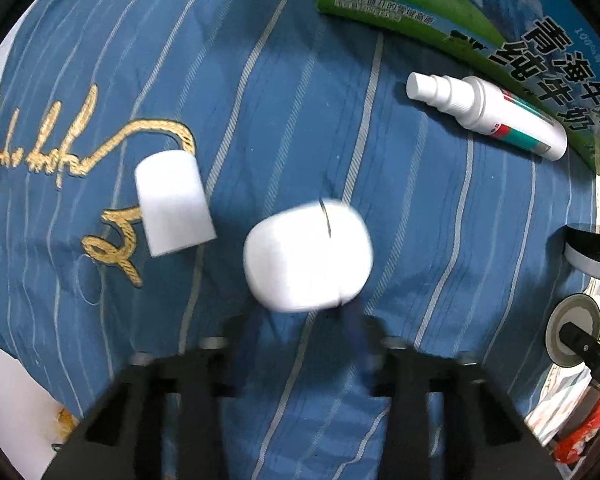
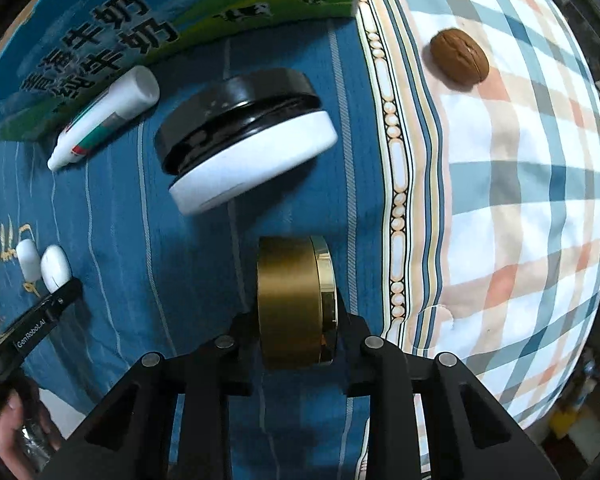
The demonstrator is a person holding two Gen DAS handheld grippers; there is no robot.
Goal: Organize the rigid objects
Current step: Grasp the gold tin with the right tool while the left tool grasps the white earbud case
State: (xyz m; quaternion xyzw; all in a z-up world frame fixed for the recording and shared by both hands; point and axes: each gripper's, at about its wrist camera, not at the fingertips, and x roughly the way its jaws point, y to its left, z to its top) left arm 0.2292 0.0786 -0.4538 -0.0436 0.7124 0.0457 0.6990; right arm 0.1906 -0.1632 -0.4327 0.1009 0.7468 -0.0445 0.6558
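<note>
A white rounded case (image 1: 308,256) lies on the blue striped cloth (image 1: 440,240), blurred. My left gripper (image 1: 300,332) points down at it, and its blurred fingertips meet the case's near edge and grip it. In the right wrist view the same case (image 2: 54,268) sits at the left gripper's tip (image 2: 66,290). My right gripper (image 2: 296,320) is shut on a round gold tin (image 2: 296,300) held on edge between its pads. That tin (image 1: 572,328) also shows at the right edge of the left wrist view.
A white block (image 1: 172,204) lies left of the case. A white spray bottle (image 1: 488,116) rests against a milk carton (image 1: 500,20). A black-and-white round jar (image 2: 248,136) lies beyond the gold tin. A walnut (image 2: 460,62) sits on plaid bedding (image 2: 520,200). A hand (image 2: 8,432) shows bottom left.
</note>
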